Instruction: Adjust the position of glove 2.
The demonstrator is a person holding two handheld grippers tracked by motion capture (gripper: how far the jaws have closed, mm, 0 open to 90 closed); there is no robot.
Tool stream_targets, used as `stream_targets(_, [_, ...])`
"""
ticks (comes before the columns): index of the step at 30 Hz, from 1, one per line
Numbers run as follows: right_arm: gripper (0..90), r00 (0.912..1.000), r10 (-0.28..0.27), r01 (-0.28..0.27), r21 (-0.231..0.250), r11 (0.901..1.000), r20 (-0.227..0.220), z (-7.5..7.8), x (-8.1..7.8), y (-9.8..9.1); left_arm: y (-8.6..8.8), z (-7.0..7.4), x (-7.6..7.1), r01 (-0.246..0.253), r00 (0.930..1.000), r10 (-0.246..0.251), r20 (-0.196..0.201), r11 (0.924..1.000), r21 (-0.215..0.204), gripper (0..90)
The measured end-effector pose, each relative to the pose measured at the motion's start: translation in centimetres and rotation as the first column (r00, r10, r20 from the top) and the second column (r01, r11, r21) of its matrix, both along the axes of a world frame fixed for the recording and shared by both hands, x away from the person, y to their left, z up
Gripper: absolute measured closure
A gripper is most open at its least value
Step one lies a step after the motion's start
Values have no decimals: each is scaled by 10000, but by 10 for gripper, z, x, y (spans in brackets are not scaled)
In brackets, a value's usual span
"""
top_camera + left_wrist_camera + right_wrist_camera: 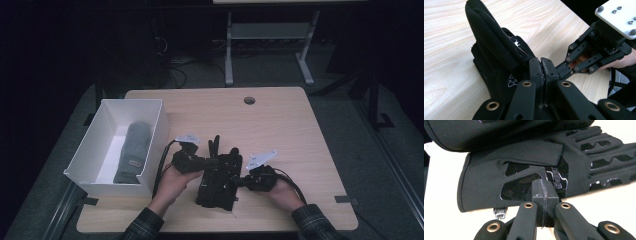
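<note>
While both tongs crowd the black gloves (218, 176) at the near middle of the desk (280, 125), the left tongs (543, 68) sit with jaws pressed together at the glove edge; whether fabric is pinched, I cannot tell. Right tongs (544, 191), jaws closed too, touch the cuff side. A grey glove (134, 150) already lies in the white box (158, 131), so boxing looks to be the job. Next comes a firm pinch, then a lift leftward.

Lab: bare workbench (280, 120), floor cables (175, 70)
</note>
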State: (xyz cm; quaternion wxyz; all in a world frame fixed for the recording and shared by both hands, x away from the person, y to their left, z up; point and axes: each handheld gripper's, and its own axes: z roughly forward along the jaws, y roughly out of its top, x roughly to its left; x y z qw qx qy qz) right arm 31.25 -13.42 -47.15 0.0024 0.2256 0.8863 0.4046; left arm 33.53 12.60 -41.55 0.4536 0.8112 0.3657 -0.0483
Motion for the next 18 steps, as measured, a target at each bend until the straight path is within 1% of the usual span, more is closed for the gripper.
stream_targets(4, [900, 9997, 256, -257, 14, 9997, 36, 0, -2, 9, -2, -4, 0, 60, 10000, -60, -66, 9999, 105, 880])
stream_targets(5, [900, 9996, 272, -272, 62, 9996, -36, 0, -3, 11, -3, -5, 0, 54, 9999, -53, -119, 9999, 85, 880])
stream_targets(6, [900, 9994, 354, -354, -5, 9994, 56, 0, -2, 12, -4, -6, 0, 106, 9998, -105, -158, 9999, 94, 880])
stream_targets(8, [900, 9994, 351, -351, 52, 9994, -35, 0, -4, 15, -7, -9, -1, 179, 9996, -175, -207, 9997, 166, 880])
stream_targets(9, [900, 9993, 373, -373, 4, 9993, 18, 0, -4, 16, -8, -10, -1, 215, 9995, -210, -232, 9996, 205, 880])
stream_targets(10, [900, 9993, 360, -360, 26, 9993, -37, 0, -5, 17, -10, -11, -2, 289, 9993, -283, -245, 9993, 249, 880])
stream_targets(12, [900, 9993, 378, -378, 27, 9993, -12, 0, -5, 18, -13, -12, -3, 393, 9990, -385, -211, 9984, 418, 880])
stream_targets(13, [900, 9989, 455, -454, -87, 9989, 145, 0, -4, 18, -14, -13, -3, 445, 9988, -436, -209, 9980, 455, 880])
stream_targets(14, [900, 9993, 387, -387, 6, 9993, 20, 0, -5, 19, -17, -14, -3, 453, 9987, -442, -260, 9980, 449, 880])
stream_targets(18, [900, 9992, 398, -398, 38, 9992, -21, 0, -6, 19, -23, -20, -2, 548, 9980, -530, -352, 9972, 506, 879])
